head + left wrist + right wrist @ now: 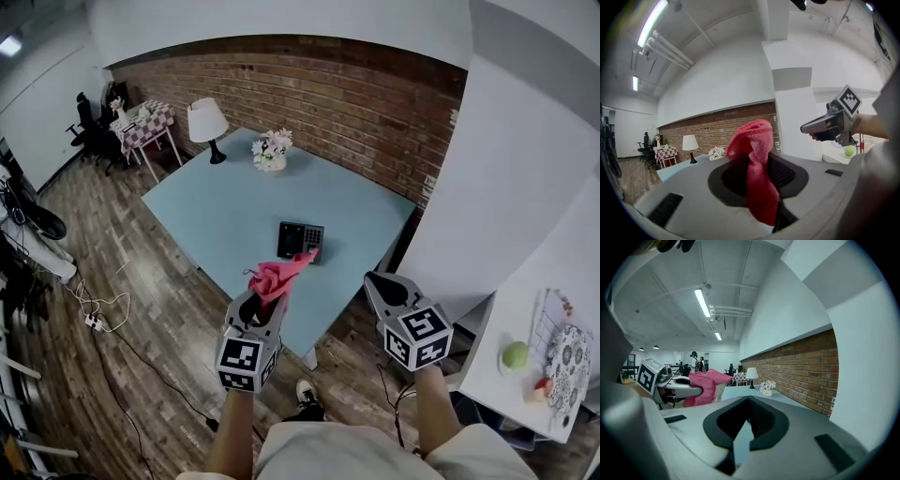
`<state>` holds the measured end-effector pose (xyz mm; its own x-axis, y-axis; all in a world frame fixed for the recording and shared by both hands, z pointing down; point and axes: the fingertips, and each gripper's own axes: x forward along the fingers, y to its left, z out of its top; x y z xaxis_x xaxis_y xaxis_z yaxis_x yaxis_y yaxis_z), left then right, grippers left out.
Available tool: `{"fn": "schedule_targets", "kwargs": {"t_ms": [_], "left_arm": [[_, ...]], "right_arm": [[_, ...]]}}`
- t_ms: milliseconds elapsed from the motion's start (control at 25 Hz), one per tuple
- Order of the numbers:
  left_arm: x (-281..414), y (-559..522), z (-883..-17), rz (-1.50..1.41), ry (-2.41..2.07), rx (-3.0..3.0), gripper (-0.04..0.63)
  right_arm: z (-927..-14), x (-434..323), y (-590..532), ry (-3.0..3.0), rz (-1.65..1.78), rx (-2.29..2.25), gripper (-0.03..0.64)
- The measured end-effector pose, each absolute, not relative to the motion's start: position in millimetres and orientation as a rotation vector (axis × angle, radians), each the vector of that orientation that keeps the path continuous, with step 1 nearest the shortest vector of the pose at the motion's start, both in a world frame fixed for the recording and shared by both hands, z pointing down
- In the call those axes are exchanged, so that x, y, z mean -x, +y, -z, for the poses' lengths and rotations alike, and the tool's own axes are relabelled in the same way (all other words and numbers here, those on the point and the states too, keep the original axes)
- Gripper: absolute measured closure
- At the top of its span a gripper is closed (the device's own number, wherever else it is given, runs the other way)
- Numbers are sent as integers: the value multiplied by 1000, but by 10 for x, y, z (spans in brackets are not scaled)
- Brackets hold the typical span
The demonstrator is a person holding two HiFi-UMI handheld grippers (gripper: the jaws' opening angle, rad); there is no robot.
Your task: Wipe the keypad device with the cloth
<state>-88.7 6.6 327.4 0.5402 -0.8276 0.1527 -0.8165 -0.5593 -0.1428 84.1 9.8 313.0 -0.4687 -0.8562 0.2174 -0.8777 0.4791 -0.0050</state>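
Keypad device (300,240) lay flat on the light-blue counter (216,211), toward its near corner, with nothing touching it; a lamp (207,122) and flowers (271,150) stood at the far end. Red cloth (277,274) was clamped in the left claw (263,298), bunched and sticking up past the jaws, in the air near the counter's near edge. Right claw (384,284) was clenched on nothing, beside the left and apart from it.
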Motion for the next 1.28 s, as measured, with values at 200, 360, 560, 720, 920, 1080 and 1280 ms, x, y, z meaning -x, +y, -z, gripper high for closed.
{"fn": "schedule_targets", "kwargs": {"t_ms": [200,360,560,720,920,1080,1280], "left_arm": [[1006,-383,-3366,322,1468,2721,462],[1093,-713,-3460,328,1480,2733,462],[1204,-1114,-3549,324,1499,2744,462],[1263,-1399,-3559,321,1487,2754,462],[1298,-1674,-3534,322,1463,2764,462],[1305,-1840,-3546,336,1451,2780,462],[1342,-2037,-3639,352,1473,2783,462]], "right_arm": [[-3198,-720,-355,-2540,-185,-1483,603],[-3281,-632,-668,-2529,-181,-1471,603],[-3394,-536,-1019,-2503,-180,-1474,603],[-3398,-483,-1257,-2512,-191,-1506,603],[-3456,-426,-1496,-2502,-224,-1530,603],[-3549,-401,-1655,-2487,-262,-1526,601],[-3728,-358,-1854,-2478,-299,-1500,586]]}}
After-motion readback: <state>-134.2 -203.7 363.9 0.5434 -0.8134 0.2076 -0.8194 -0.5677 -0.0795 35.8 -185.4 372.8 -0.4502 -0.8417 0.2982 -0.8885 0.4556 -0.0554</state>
